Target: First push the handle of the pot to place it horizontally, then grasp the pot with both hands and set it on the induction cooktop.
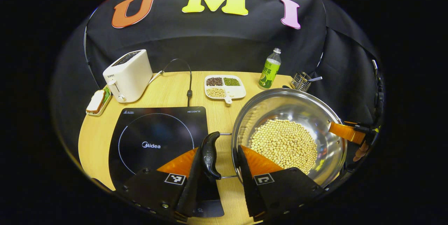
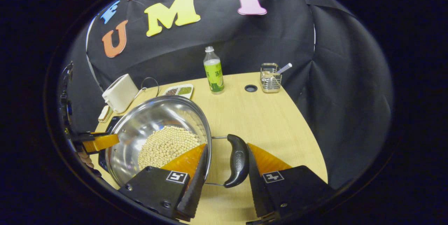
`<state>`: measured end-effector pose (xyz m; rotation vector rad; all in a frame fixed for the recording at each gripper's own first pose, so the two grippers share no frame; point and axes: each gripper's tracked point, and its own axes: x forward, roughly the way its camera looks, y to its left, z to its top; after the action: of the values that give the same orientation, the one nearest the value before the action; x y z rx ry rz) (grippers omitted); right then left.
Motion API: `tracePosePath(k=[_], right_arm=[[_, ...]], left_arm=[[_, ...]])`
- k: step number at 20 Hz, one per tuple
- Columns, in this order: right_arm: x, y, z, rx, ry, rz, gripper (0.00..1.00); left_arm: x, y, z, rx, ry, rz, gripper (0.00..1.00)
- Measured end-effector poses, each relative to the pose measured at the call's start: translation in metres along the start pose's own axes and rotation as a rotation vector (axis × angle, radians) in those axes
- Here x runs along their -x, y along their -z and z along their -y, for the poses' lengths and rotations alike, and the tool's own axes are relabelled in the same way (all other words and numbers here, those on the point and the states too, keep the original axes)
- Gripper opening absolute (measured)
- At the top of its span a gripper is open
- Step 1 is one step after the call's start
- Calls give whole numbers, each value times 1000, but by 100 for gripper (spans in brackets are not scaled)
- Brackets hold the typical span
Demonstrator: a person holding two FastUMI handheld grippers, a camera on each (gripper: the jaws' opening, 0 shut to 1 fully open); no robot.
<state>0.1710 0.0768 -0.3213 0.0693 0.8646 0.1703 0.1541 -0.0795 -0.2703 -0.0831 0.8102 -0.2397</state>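
Both grippers, left [image 1: 219, 158] and right [image 2: 225, 163], are straddling black handles [image 1: 210, 155] of the round steel pot [image 1: 301, 109], jaws wide; closing, then lifting onto the black induction cooktop [image 1: 157, 137], seems next.

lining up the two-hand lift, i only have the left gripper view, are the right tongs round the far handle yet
Observer: Yes. In the right gripper view the right tongs straddle the right handle, jaws open.
Operator: which way does it lie in there
Observer: Lengthwise between the fingers, standing off the pot on its wire loops.
Operator: both fingers outside the rim
Observer: No, the inner finger looks to hang over the rim, above the beans.
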Motion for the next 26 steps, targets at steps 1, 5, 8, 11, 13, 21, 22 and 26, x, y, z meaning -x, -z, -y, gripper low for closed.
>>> tracePosePath(k=[1, 5, 8, 11, 13, 21, 22, 26], right_arm=[[7, -3, -3, 4, -1, 3, 63], [28, -23, -19, 0, -18, 18, 64], [40, -37, -34, -14, -38, 26, 64], [49, -47, -51, -5, -53, 32, 64], [51, -54, -64, 2, -62, 41, 64], [46, -68, -132, 33, -124, 63, 64], [43, -68, -143, 40, -134, 62, 64], [28, -66, -188, 61, -174, 45, 63]], left_arm=[[6, -6, -1, -7, -1, 12, 56], [36, -33, -8, -30, -18, 69, 56], [54, -49, -16, -49, -24, 89, 55], [71, -64, -29, -61, -41, 115, 56], [80, -72, -37, -61, -51, 138, 56], [96, -77, -97, -2, -81, 171, 55], [97, -77, -108, 12, -91, 172, 55], [103, -75, -148, 42, -134, 177, 56]])
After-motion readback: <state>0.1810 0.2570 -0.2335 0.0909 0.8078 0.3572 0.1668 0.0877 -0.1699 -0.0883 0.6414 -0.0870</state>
